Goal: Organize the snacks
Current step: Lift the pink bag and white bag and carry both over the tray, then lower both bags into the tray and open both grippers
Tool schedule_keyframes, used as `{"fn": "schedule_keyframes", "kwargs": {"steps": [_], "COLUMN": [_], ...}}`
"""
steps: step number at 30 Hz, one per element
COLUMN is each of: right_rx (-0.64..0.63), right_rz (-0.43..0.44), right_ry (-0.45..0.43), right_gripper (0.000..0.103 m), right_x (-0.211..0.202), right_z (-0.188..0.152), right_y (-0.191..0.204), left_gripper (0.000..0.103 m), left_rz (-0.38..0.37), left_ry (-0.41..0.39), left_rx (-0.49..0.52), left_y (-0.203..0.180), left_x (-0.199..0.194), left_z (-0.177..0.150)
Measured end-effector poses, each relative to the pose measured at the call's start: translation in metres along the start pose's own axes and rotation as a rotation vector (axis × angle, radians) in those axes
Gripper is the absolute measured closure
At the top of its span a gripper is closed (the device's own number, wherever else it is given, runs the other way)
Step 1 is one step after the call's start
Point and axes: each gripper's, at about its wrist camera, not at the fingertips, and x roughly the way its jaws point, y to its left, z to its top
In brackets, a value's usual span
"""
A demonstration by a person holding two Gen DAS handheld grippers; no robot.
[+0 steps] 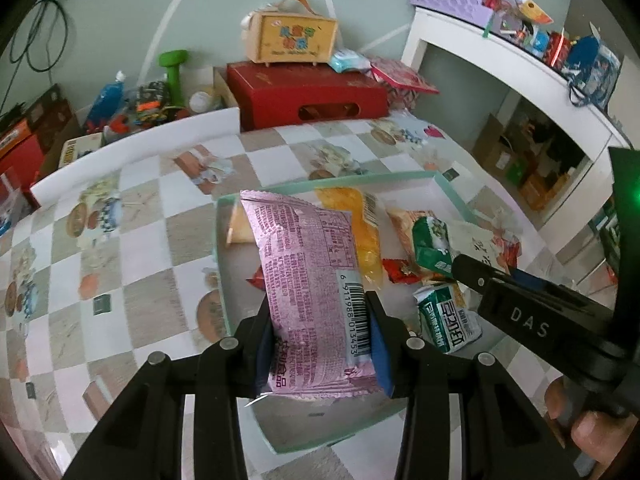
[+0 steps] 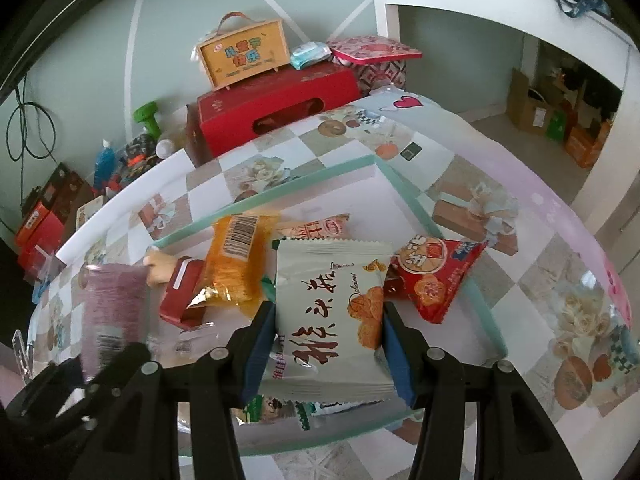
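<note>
My left gripper (image 1: 318, 316) is shut on a pink foil snack packet (image 1: 308, 280) and holds it above the left part of a shallow mint-rimmed tray (image 1: 219, 264). My right gripper (image 2: 328, 320) is shut on a white snack packet with black script and orange biscuits (image 2: 332, 312), above the same tray (image 2: 404, 188). In the tray lie an orange packet (image 2: 236, 264), a red triangular packet (image 2: 436, 276), a small red packet (image 2: 180, 296) and green packets (image 1: 448, 320). The pink packet also shows blurred in the right wrist view (image 2: 112, 312). The right gripper shows in the left wrist view (image 1: 500, 280).
The tray sits on a table with a checkered cloth (image 1: 140, 248). Behind the table stand a red box (image 1: 308, 92) with a yellow handled box (image 1: 296, 36) on it, a green dumbbell (image 1: 174, 72) and bottles. A white shelf unit (image 1: 500, 56) stands at the right.
</note>
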Motion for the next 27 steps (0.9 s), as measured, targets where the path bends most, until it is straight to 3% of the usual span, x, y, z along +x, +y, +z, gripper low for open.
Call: {"fn": "schedule_keyframes", "kwargs": {"steps": [14, 18, 23, 27], "right_rx": [-0.046, -0.053, -0.057, -0.063], "right_rz": [0.054, 0.068, 0.076, 0.082], "right_ry": [0.037, 0.039, 0.042, 0.037], "right_gripper": [0.048, 0.048, 0.048, 0.047], "right_x": [0.015, 0.015, 0.014, 0.011], "right_z": [-0.002, -0.001, -0.001, -0.002], "right_y": [0.012, 0.015, 0.017, 0.019], "left_gripper": [0.058, 0.043, 0.04, 0.032], "left_rz": [-0.005, 0.003, 0.016, 0.036], "left_ry": [0.053, 0.042, 0.049, 0.045], "left_rx": [0.015, 0.02, 0.009, -0.005], "left_y": [-0.006, -0.008, -0.006, -0.002], "left_x": [0.027, 0.022, 0.018, 0.01], "left_z": [-0.001, 0.0, -0.001, -0.002]}}
